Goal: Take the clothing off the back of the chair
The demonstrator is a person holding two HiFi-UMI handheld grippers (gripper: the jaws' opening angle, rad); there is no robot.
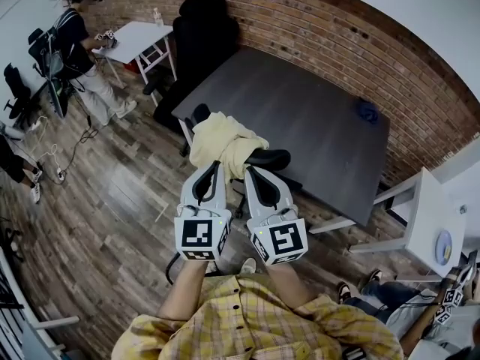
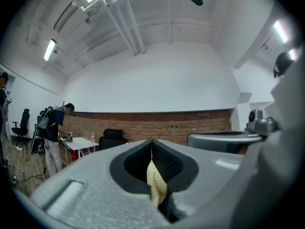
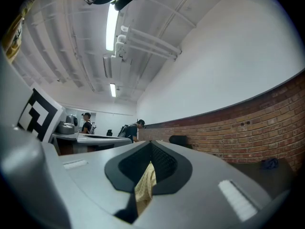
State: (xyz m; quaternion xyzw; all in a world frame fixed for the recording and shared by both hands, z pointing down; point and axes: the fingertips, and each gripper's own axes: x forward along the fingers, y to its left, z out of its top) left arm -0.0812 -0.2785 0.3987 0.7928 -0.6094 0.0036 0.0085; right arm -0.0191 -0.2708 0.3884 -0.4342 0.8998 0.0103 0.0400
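Note:
A pale yellow garment (image 1: 223, 142) hangs bunched over the back of a black office chair (image 1: 268, 159) that stands at the near edge of the dark table (image 1: 300, 118). My left gripper (image 1: 217, 163) is shut on the garment's near edge, and yellow cloth (image 2: 156, 184) shows pinched between its jaws. My right gripper (image 1: 247, 169), close beside it, is shut on the same garment, with a fold of cloth (image 3: 144, 185) caught between its jaws. Both grippers point level, toward the brick wall.
A second black chair (image 1: 196, 40) stands at the table's far end. A person (image 1: 81, 51) works at a small white table (image 1: 139, 36) at the back left. A blue object (image 1: 367, 112) lies on the dark table. White furniture (image 1: 431, 223) stands at the right.

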